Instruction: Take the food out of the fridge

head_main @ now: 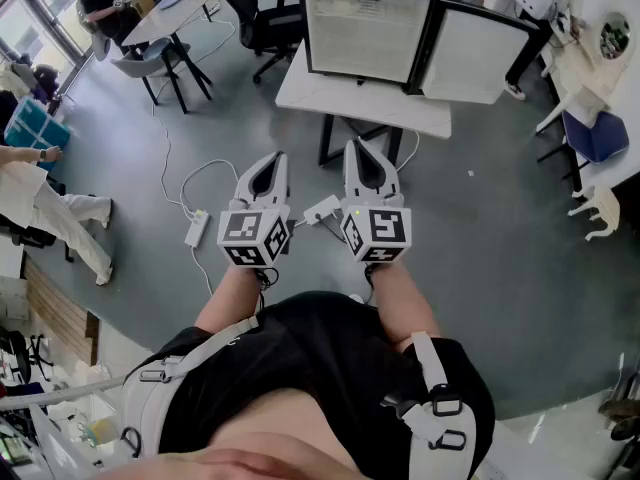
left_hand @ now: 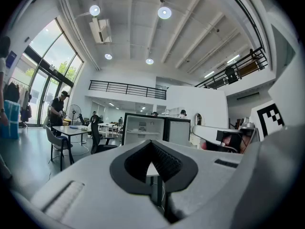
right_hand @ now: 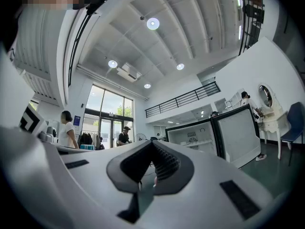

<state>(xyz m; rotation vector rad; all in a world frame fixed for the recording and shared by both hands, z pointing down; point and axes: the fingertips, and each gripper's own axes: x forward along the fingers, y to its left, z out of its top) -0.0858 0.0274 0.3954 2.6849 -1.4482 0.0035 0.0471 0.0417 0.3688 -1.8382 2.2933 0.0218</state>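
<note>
A small black fridge point(head_main: 365, 28) stands on a white table point(head_main: 330, 103) ahead of me, its door point(head_main: 472, 56) swung open to the right. The white inside has a shelf with something small on it, too far off to make out. Both grippers are held side by side in the air, well short of the table and pointing at the fridge. My left gripper point(head_main: 272, 160) has its jaws together with nothing between them, and so does my right gripper point(head_main: 360, 150). The fridge point(left_hand: 142, 130) shows beyond the left jaws. In the right gripper view the fridge point(right_hand: 190, 137) sits to the right.
A power strip point(head_main: 196, 230) and cables lie on the grey floor under the grippers. A desk with chairs point(head_main: 165, 28) stands at the far left, with people nearby point(head_main: 50, 208). A blue chair point(head_main: 595, 133) and white furniture are on the right.
</note>
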